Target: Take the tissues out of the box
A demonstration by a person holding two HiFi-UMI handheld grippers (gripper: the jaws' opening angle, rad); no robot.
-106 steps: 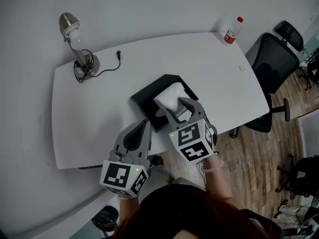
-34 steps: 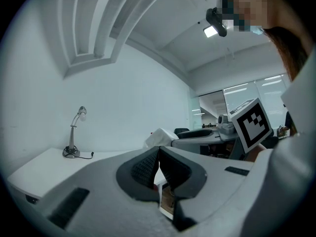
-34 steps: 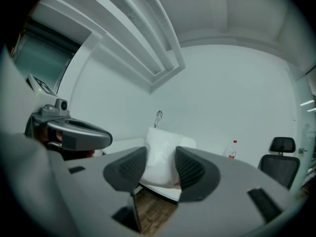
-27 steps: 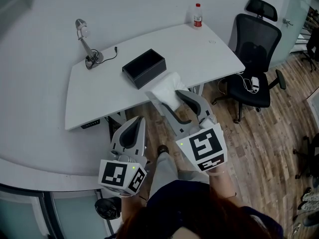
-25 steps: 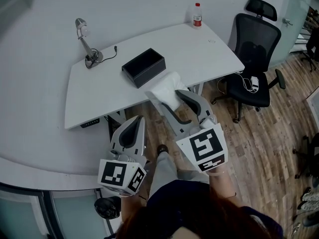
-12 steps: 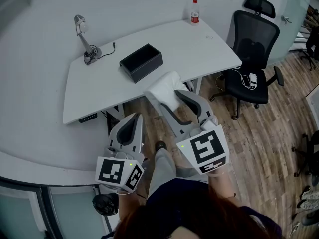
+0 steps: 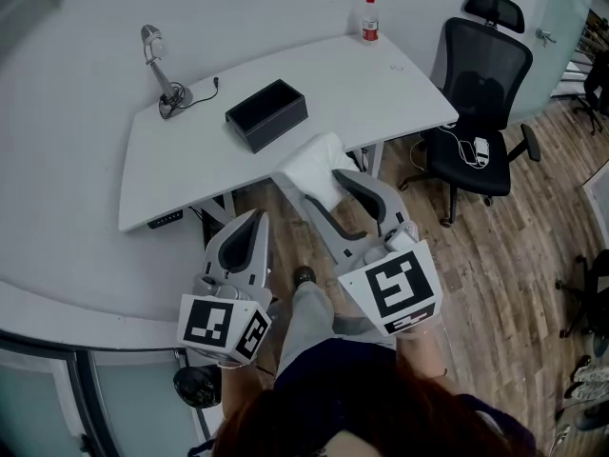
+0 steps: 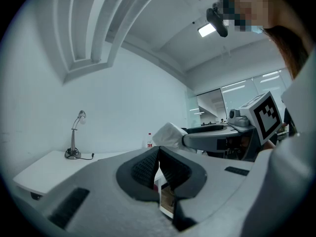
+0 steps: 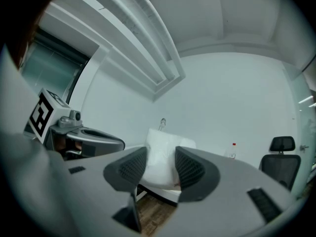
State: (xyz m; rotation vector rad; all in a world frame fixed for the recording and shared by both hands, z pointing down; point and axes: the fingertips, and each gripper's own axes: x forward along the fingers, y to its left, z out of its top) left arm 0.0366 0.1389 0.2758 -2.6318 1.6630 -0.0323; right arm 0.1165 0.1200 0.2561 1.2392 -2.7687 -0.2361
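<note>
**Tool state.** The right tool [image 7: 322, 185] is clamped on the tissues [image 7: 310, 162]. Its pads press the white stack from both sides, and in the right gripper view the stack fills the gap between them. The left tool [image 7: 251, 228] has its jaws together with nothing between them.

**Location.** The tissues are clear of the box [image 7: 266, 114]. They are held in the air off the near edge of the counter [image 7: 190, 174], above the wooden floor [image 7: 495, 255]. The box stands open toward the middle of the counter and looks empty.

**Handling (judgement).**
- The stack is probably light, soft and compressible, and should dent under the pads.
- Loose outer sheets may peel or slide off.
- It is not fragile, but it creases easily.
- Take hold across the flat faces near the middle of the stack, so that all layers are pinched together.
- A hold at one corner would likely let the sheets fan out or droop.
</note>
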